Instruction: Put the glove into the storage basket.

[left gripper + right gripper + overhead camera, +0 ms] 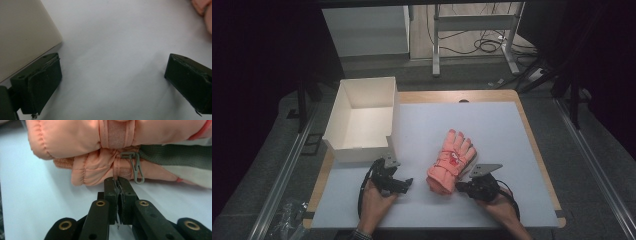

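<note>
White box (362, 117) at the desk's (492, 120) left rear, open on top. Just in front of it, left gripper (404, 184), jaws spread wide over bare desk, holding nothing. Right of that, pink glove (452, 160) near the desk's middle, long axis from cuff at the near end to fingers pointing away and slightly right. Further right, right gripper (119, 185), jaws pressed together at the cuff's lower edge; cannot tell whether any fabric is pinched. Nearer hand for the glove, probably: the right.
</note>
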